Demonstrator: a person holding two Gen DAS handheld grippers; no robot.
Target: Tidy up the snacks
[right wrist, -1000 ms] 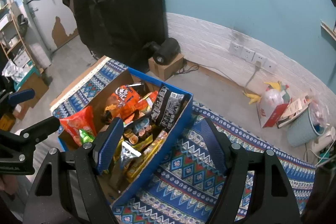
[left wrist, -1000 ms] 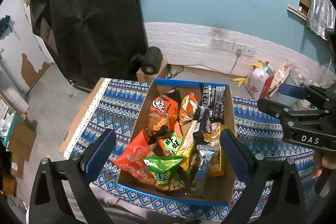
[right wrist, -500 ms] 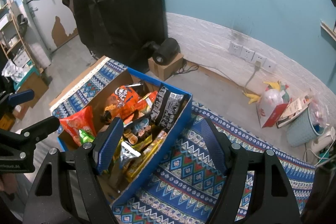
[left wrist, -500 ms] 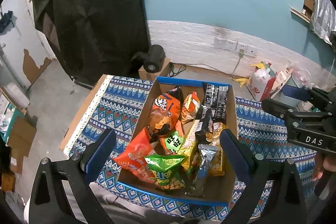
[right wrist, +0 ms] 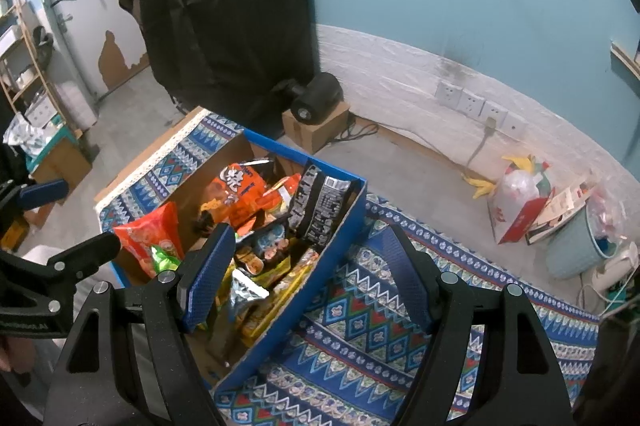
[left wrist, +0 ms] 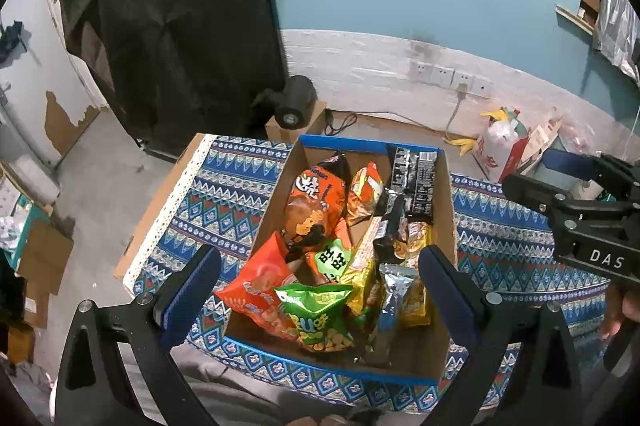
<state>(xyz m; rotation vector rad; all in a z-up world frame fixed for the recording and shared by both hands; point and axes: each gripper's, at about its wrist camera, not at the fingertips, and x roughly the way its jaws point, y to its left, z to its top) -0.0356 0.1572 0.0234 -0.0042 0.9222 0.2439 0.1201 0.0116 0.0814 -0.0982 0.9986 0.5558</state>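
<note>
Moved: barely anything tbh. The left view has crept a touch closer, so the box sits a bit bigger in frame than a second ago; the right view looks the same.
Left gripper (left wrist: 318, 280): jaws spread wide, nothing in them, hanging above the near end of the box.
Right gripper (right wrist: 308, 276): also wide open and holding nothing, hovering over the box's right wall and the cloth beside it.
Cardboard box (left wrist: 447, 210): blue-edged, sits on the patterned cloth (left wrist: 224, 194) in the middle of the table; its far end points at the wall.
Snacks: all piled inside the box.
Green bag (left wrist: 318, 314): near end, on top of the heap.
Red-orange bag (left wrist: 256, 290): just left of the green one, touching it, against the left wall.
Orange bag (left wrist: 316, 202): towards the far end, left side.
Black packet (left wrist: 414, 176): far right corner, leaning on the right wall.
Silver packet (left wrist: 394, 282): near right, next to some gold ones.
Background: black lamp (right wrist: 316, 98) on a small carton on the floor past the far edge, wall sockets (left wrist: 448, 76) and a white and red bag (right wrist: 520, 202) off to the right.
</note>
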